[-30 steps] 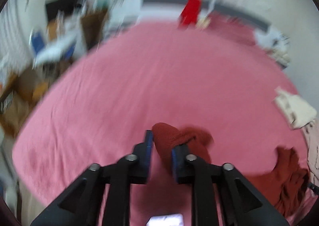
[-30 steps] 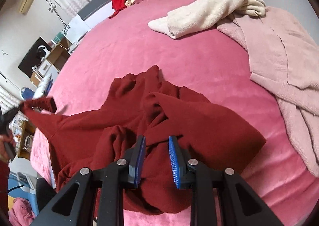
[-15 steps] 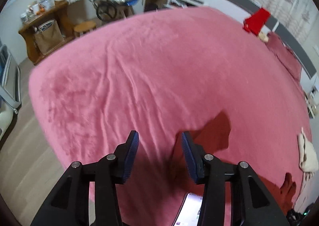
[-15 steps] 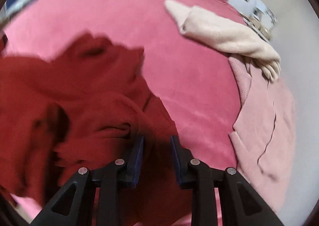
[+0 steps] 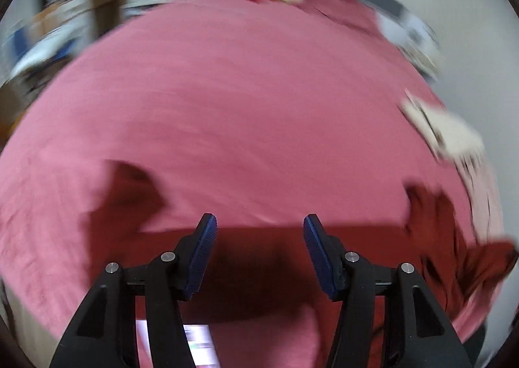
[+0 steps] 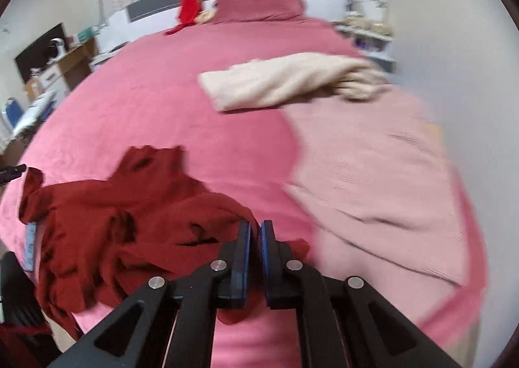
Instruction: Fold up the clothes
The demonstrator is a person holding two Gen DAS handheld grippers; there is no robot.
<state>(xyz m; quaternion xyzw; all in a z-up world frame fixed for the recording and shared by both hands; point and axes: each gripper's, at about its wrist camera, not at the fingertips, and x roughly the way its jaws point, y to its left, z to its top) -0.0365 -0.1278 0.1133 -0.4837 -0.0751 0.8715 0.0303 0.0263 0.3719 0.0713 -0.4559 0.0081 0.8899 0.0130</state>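
Observation:
A dark red garment (image 5: pixel 259 257) lies stretched across the pink bed cover (image 5: pixel 246 115), one end flopped at the left and the rest bunched at the right. My left gripper (image 5: pixel 259 222) hovers over its edge with the jaws opening wide. The cloth shows below the gap and neither pad presses on it. In the right wrist view the same garment (image 6: pixel 129 222) is crumpled to the left. My right gripper (image 6: pixel 256 225) is shut on a fold of it, and red cloth hangs out below the blue pads (image 6: pixel 246 251).
A cream sweater (image 6: pixel 285 82) and a pale pink sweater (image 6: pixel 373 179) lie on the bed's right side. A pink pillow (image 6: pixel 259 7) and a red item (image 6: pixel 191 1) are at the headboard. A lit phone (image 5: pixel 198 345) shows beneath the left gripper. Desks and a chair stand left of the bed.
The left gripper let go of the red sleeve end and opened wide, now lower over the garment. The right gripper closed on a fold of the garment and rose.

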